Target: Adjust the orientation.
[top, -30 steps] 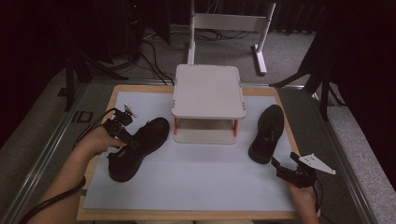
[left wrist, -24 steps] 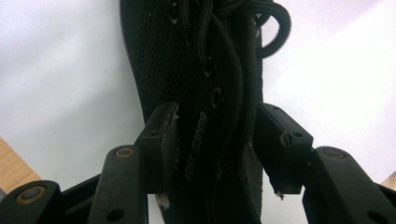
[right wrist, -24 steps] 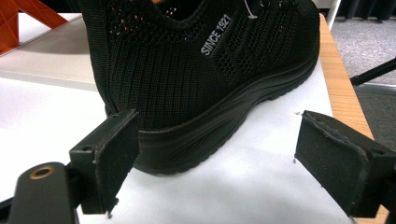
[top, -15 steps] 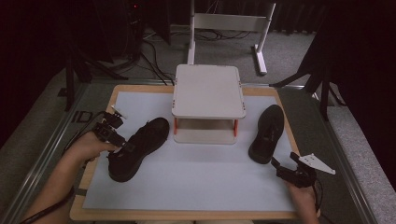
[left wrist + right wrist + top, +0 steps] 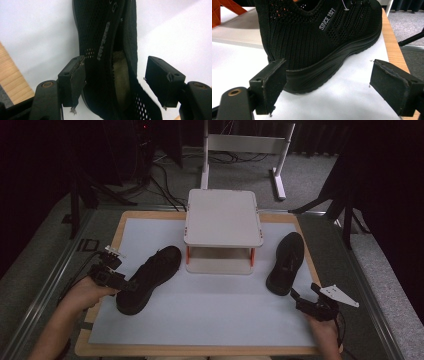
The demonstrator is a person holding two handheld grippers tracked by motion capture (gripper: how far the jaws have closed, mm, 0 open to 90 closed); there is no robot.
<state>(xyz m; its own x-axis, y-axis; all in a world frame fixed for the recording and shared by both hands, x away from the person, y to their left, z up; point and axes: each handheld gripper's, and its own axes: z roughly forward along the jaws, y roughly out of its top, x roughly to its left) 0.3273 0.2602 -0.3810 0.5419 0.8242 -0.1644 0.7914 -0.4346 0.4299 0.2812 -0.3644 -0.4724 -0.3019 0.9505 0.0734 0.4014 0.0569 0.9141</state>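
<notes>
The left shoe (image 5: pixel 149 279), a light, soft knit trainer lying at eight o'clock on the table (image 5: pixel 210 320), sits between the left gripper (image 5: pixel 115 82)'s jaws, which have just been opening and no longer pinch its floppy collar, so its firmer heel suits regripping.

Both forearms are bare, with no sleeve in sight. The left gripper (image 5: pixel 131 284) is black, with blocky square pads on chunky arms, each arm pinned by a brass-coloured screw near its base. The pad faces are worn, with frayed, peeling edges. A small white plate sits behind its jaws, and a thin dark cable trails off. The right gripper (image 5: pixel 303 298) is alike, with a grey three-cornered plate on top.
</notes>
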